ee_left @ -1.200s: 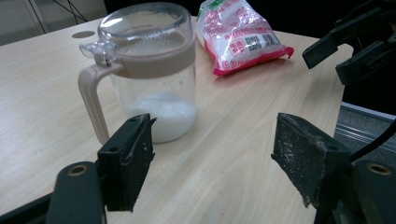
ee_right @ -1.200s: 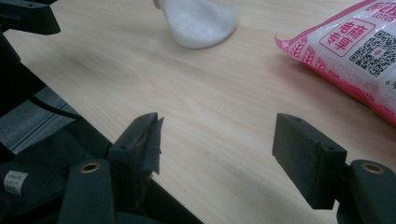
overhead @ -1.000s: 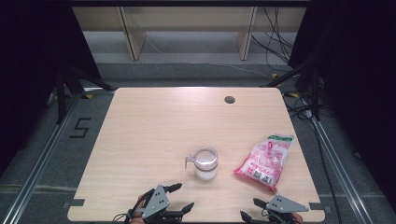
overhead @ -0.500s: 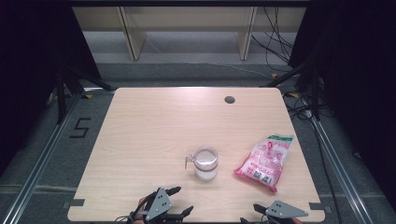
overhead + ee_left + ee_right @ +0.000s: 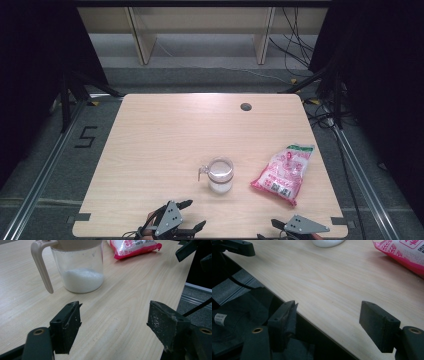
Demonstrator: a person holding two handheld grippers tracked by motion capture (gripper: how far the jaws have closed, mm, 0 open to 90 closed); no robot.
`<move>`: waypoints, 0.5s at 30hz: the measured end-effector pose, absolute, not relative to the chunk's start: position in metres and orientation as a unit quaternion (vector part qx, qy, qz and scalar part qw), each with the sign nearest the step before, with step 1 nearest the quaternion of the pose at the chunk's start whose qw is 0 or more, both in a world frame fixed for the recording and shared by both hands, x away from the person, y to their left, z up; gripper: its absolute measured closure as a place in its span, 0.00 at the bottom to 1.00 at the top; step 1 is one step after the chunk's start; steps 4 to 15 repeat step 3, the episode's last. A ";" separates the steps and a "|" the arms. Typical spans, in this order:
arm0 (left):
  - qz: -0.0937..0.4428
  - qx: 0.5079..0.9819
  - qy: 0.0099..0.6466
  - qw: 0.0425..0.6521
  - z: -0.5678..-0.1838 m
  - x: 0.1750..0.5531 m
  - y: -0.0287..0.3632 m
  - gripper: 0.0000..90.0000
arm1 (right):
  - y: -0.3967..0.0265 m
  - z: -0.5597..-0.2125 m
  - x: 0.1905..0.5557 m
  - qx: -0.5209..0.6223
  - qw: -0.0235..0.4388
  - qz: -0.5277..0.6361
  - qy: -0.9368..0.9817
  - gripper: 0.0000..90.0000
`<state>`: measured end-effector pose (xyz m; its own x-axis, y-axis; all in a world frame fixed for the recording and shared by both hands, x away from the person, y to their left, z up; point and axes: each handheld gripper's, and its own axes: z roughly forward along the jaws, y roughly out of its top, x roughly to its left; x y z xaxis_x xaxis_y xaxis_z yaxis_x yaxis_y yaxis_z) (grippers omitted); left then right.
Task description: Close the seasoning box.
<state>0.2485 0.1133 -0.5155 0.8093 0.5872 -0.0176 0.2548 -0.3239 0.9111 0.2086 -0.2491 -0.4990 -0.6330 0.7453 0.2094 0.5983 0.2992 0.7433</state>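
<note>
Two hand-held grippers sit at the near edge of the desk (image 5: pixel 165 130): the left hand-held gripper (image 5: pixel 192 216) near the middle of that edge, the right hand-held gripper (image 5: pixel 267 231) toward the near right corner. Both have their jaws spread wide with nothing between them, and each is apart from the things on the desk.

One clear measuring jug (image 5: pixel 220 174) with a pale handle stands upright a little right of centre, in the near half of the desk, just beyond the left hand-held gripper. One pink and white bag (image 5: pixel 283 172) lies flat to its right, near the right edge, well apart from the jug. One dark round hole (image 5: pixel 245 106) sits close to the far edge.

Bare desk spreads across the whole left half and the far half, and between the jug and the near edge.

From the left gripper view the jug (image 5: pixel 81 267) holds a layer of white grains at its bottom, which the high view leaves unclear. From the right gripper view the near desk edge runs diagonally under the jaws, with the bag (image 5: pixel 404 255) at the upper right.
</note>
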 end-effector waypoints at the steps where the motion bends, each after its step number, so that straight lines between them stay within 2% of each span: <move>1: 0.161 0.803 0.260 0.512 -0.515 0.249 0.115 0.29 | -0.249 -0.499 0.209 0.420 0.087 0.418 0.801 0.34; 15: 0.165 0.803 0.262 0.510 -0.515 0.249 0.116 0.29 | -0.249 -0.499 0.209 0.419 0.086 0.419 0.801 0.34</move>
